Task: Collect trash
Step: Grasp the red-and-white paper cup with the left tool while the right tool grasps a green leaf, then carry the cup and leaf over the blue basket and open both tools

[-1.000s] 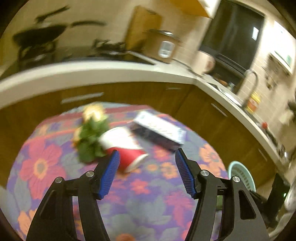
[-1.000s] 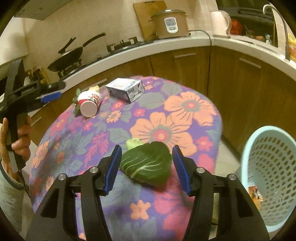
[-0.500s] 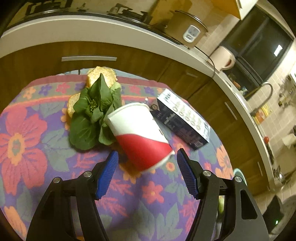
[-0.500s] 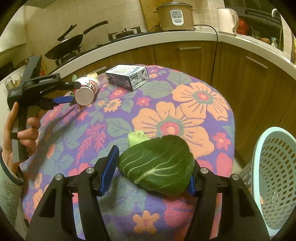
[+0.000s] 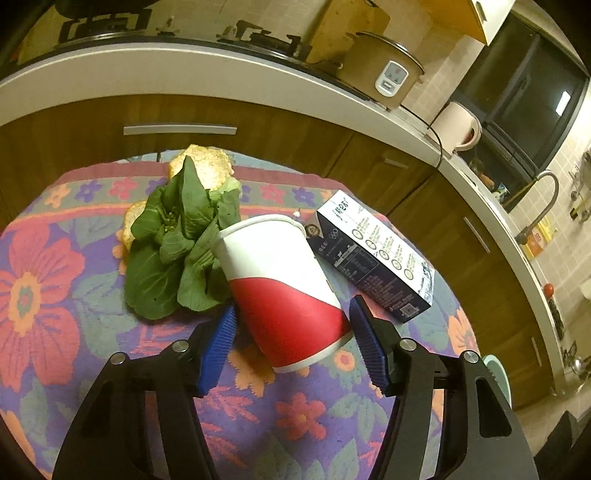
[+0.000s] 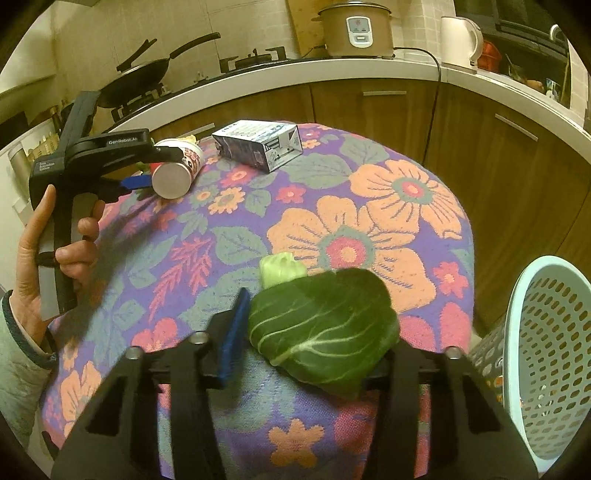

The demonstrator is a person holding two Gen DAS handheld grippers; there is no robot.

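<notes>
A red-and-white paper cup (image 5: 280,280) lies on its side on the flowered tablecloth (image 5: 48,280). My left gripper (image 5: 291,332) straddles its base. Its jaws are closing, and a sliver of cloth still shows beside the right pad. The right wrist view shows that gripper (image 6: 159,168) in a person's hand (image 6: 33,251), at the cup (image 6: 173,179). A dark green leaf (image 6: 325,325) lies between the closing jaws of my right gripper (image 6: 314,343). The left pad (image 6: 232,332) touches the leaf's edge and the leaf covers the right pad. A pale stem piece (image 6: 280,267) sits just beyond.
Leafy greens (image 5: 177,251) and bread slices (image 5: 207,162) lie behind the cup. A dark carton (image 5: 373,258) is to its right. A pale blue perforated basket (image 6: 546,350) stands off the table's right edge. A counter with a rice cooker (image 6: 354,29) and a kettle (image 6: 458,40) curves behind.
My left gripper dropped toward the cup, and its jaws now flank the cup's base. My right jaws have narrowed onto the leaf, whose right side now hides one pad.
</notes>
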